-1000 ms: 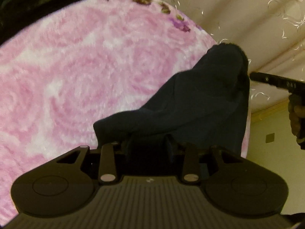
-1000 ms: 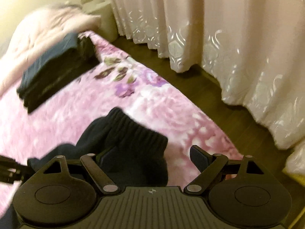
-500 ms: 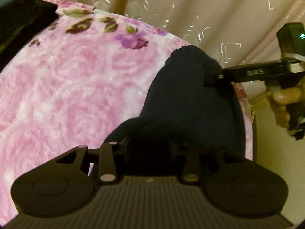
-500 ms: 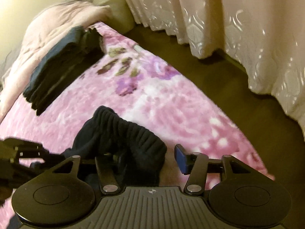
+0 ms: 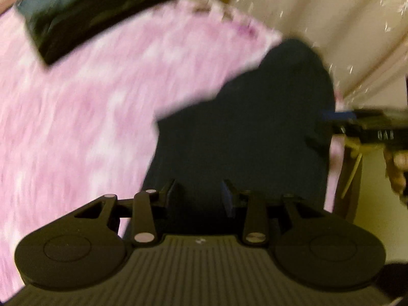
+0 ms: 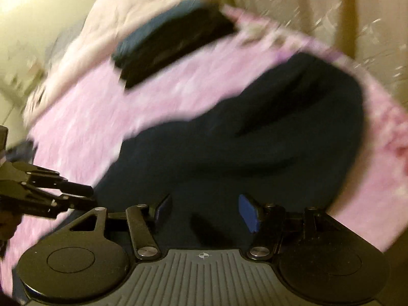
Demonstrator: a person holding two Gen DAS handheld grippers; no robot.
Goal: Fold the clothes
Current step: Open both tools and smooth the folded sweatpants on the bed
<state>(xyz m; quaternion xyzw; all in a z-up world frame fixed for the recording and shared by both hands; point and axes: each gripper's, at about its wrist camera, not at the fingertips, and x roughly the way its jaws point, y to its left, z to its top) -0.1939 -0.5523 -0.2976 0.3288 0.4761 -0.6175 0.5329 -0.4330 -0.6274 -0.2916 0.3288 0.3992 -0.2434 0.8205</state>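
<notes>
Both views are smeared by motion blur, so fine detail is lost.

At the far left of the bed, toward its head, a stack of folded dark clothes [image 5: 84, 12] lies on the pink blanket [image 5: 89, 117]; in the right wrist view the same stack [image 6: 176, 48] sits just beside a pale, cream-coloured heap of bedding [image 6: 127, 7]. The blanket [image 6: 84, 127] covers the bed out to its far edge, and beyond that edge hangs a beige curtain [image 5: 318, 7] with a light pattern.

The left gripper [image 5: 199, 193] hovers over the near end of the dark knit garment [image 5: 242, 132]. Its jaws stand apart with the fabric between and beneath them; whether the pads touch the cloth cannot be told. In the right wrist view the left gripper [image 6: 86, 193] reaches in from the left edge, its tips at the near left end of the garment [image 6: 255, 137].

The garment itself lies on the blanket near the far right edge of the bed, well apart from the folded stack. It is bunched, with a rounded hump toward the far edge and a flatter part running back toward both cameras.

The right gripper [image 6: 204, 211] is over the near part of the garment, jaws released and spread with a clear gap between the blue pads [image 6: 248, 213]. In the left wrist view it [image 5: 329, 125] enters from the right edge, its tips at the garment's right side, with the person's right hand [image 5: 397, 170] behind it.
</notes>
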